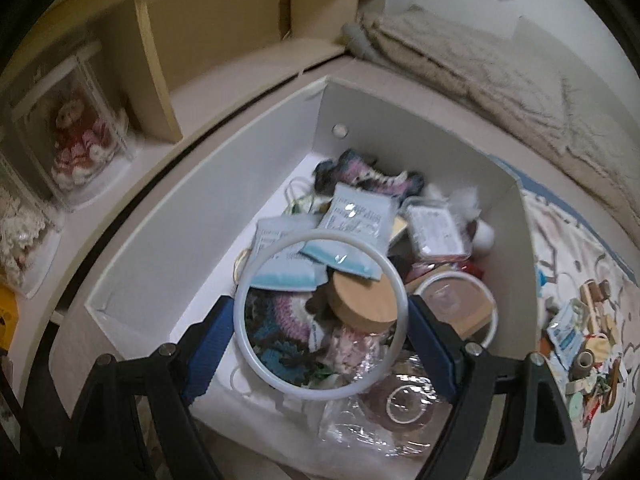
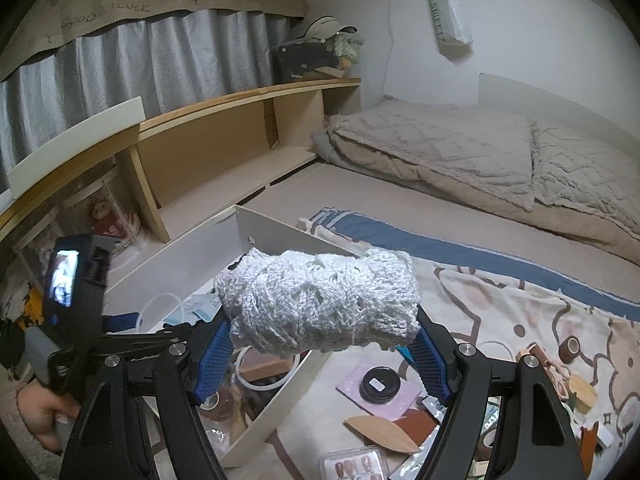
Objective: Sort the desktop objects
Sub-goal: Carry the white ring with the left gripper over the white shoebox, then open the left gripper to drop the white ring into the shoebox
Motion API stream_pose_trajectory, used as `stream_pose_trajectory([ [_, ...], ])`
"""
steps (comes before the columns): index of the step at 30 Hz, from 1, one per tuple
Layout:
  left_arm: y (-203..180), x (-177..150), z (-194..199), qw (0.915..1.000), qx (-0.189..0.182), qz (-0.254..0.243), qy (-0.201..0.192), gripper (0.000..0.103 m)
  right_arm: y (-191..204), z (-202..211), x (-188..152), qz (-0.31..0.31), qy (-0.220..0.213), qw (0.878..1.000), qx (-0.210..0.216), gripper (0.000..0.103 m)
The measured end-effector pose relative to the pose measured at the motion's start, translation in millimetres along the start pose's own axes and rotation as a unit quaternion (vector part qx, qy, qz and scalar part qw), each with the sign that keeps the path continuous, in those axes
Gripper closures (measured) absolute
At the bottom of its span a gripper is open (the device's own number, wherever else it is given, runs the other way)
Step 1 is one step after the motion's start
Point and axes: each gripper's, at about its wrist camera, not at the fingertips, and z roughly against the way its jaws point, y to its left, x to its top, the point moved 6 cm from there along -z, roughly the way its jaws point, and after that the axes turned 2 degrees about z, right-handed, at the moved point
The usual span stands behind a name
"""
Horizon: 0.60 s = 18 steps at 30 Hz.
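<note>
**Both grippers loaded at the storage box**

The left gripper has its jaws spread wide, clamping a white ring above the cluttered white box. The right gripper, equally wide, grips a white crocheted bundle over the box's right wall.

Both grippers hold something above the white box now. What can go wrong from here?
1. The white ring, held only at its edges by the left gripper, might slip or fall askew onto the heaped box.
2. The white crochet bundle in the right gripper overhangs the box wall and may land outside on the blanket.
</note>
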Motion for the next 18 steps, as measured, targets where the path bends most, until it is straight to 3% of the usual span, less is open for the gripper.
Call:
stream_pose_trajectory([
  [9,9,7,-14,0.9981,0.060,-0.014,-0.010,0.017,5,-11,-6,0.005,0.012,1.000,0.003,0.024],
  [13,11,10,-15,0.9990,0.044,-0.001,-0.010,0.009,4,-15,-8,0.005,0.013,1.000,0.001,0.024],
  [18,8,10,-11,0.9993,0.036,-0.004,-0.012,0.008,1,-20,-8,0.002,0.016,1.000,0.001,0.024],
])
